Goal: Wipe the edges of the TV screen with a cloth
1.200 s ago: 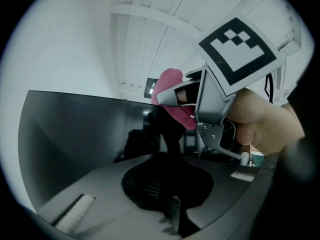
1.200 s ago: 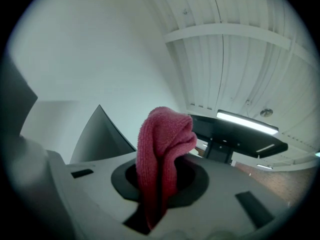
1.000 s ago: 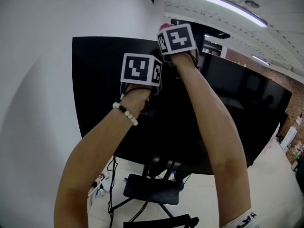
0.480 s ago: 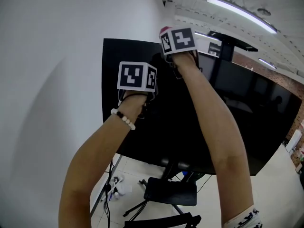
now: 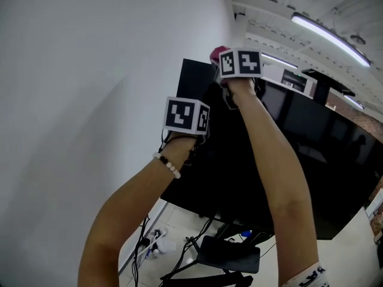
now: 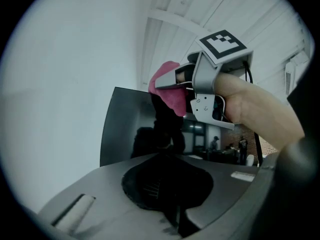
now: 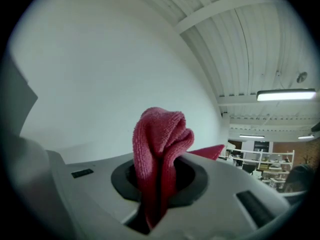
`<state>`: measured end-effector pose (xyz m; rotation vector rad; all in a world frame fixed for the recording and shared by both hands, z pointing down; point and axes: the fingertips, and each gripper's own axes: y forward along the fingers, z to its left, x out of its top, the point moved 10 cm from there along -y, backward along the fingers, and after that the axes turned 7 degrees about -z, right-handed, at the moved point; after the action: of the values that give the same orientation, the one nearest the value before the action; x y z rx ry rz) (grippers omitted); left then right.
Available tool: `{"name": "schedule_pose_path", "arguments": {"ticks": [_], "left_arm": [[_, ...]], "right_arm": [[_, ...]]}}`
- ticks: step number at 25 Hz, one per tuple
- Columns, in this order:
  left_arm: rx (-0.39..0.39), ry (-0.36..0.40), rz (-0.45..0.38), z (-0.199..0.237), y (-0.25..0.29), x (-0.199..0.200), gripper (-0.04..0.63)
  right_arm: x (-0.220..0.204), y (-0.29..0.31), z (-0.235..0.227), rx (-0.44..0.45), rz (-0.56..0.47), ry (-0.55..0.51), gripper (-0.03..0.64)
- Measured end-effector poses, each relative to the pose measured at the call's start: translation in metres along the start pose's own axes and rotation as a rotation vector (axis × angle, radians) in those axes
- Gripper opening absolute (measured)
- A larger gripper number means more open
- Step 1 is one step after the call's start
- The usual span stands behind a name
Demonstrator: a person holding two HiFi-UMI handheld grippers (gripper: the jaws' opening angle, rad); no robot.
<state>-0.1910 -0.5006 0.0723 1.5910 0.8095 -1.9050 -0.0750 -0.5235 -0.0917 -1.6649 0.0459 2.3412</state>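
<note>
We log fuzzy pink terry cloth (image 7: 157, 149), bunched, clamped in right gripper (image 7: 156, 204) jaws, at top left corner of glossy black TV screen (image 5: 287, 142), arm raised, left gripper (image 6: 172, 216) lower, jaws together, empty.

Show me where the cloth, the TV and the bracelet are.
cloth (image 7: 157, 144): right gripper view, folded middle.
TV (image 5: 335, 154): head view, bare screen.
bracelet (image 5: 169, 165): head view, beads at left wrist.
</note>
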Motion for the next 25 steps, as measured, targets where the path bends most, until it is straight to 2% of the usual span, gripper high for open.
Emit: {"name": "schedule_pose_path", "arguments": {"ticks": [7,15,17,21,22,25], "left_arm": [[0.020,0.003,0.009,0.045,-0.013,-0.003,0.003],[0.039,-0.007,0.016,0.081,-0.027,-0.012,0.003],[0.040,-0.005,0.020,0.088,-0.034,-0.016,0.003],[0.052,-0.015,0.034,0.102,-0.048,-0.030,0.003],[0.057,-0.025,0.041,0.106,-0.049,-0.036,0.003],[0.078,-0.048,0.064,0.114,-0.048,-0.054,0.003]], "right_arm": [[0.012,0.047,0.047,0.087,0.010,0.003,0.058],[0.013,0.089,0.089,0.093,0.002,-0.047,0.059],[0.008,0.097,0.102,0.093,0.020,-0.102,0.059],[-0.008,0.105,0.130,0.052,0.115,-0.351,0.060],[-0.013,0.106,0.134,0.045,0.129,-0.385,0.060],[-0.033,0.103,0.139,0.058,0.158,-0.366,0.060]]}}
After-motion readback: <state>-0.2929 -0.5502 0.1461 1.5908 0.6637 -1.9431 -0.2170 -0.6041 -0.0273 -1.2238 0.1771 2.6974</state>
